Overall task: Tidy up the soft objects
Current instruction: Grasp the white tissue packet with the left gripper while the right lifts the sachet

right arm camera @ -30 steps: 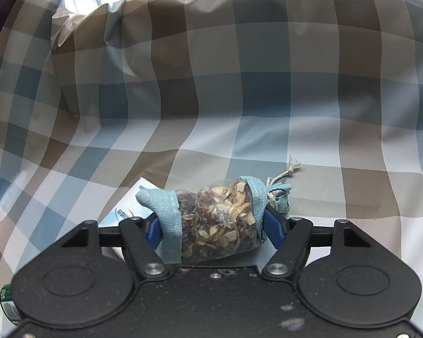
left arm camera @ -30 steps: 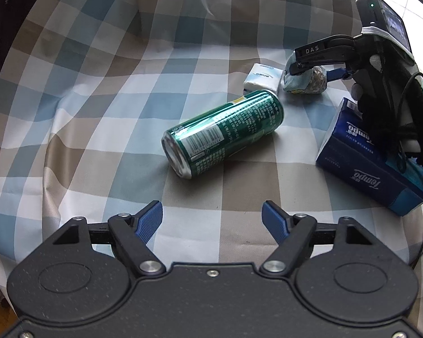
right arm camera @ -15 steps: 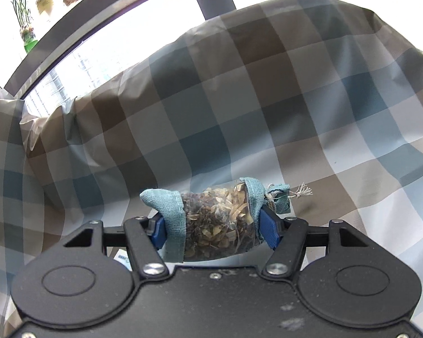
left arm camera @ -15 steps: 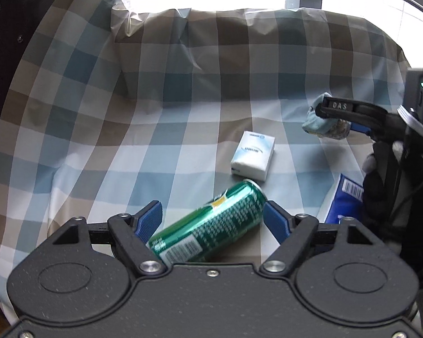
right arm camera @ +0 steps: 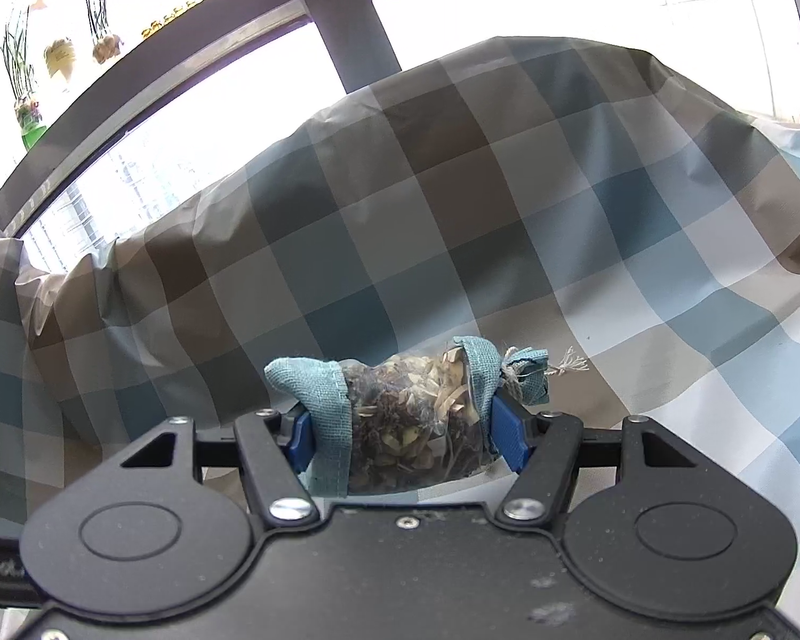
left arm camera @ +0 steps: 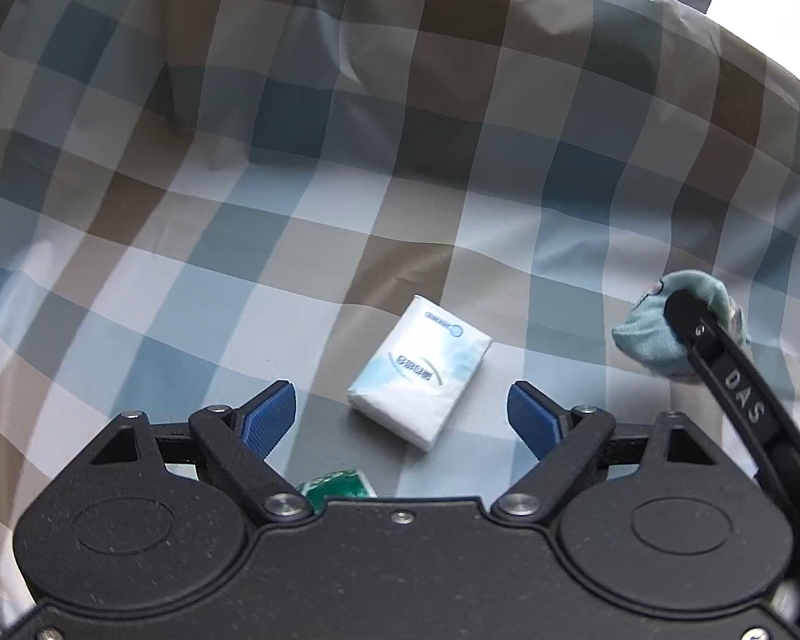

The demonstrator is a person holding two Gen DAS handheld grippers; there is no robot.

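I am holding my left gripper [left arm camera: 401, 413] wide apart, its blue fingertips [left arm camera: 268, 416] standing clear on either side of a white tissue pack [left arm camera: 420, 372] without touching it. The pack is lying flat on the checked cloth [left arm camera: 293, 224] that covers the counter, tilted at an angle and sitting just ahead of the gap between the jaws. Just below it, peeking out from behind the gripper body, a sliver of a green can [left arm camera: 338, 485] is showing; most of it is hidden from me.

My right gripper [right arm camera: 402, 434] is clamping a sachet [right arm camera: 410, 416], a clear-sided pouch packed with dried flakes and petals, bound at both ends in teal fabric. The blue fingertips [right arm camera: 509, 434] are pressing into its two cloth ends, and the tied neck with its frayed string is poking out past the right jaw. I am carrying it lifted clear of the cloth. From the left wrist view the same sachet [left arm camera: 661, 336] is appearing at the right edge as a teal bundle under a black finger marked DAS, beyond and to the right of the tissue pack and well apart from it.

Toward the far edge the cloth is rising in a draped hump, and behind it a bright window with a dark frame [right arm camera: 346, 37] is showing.
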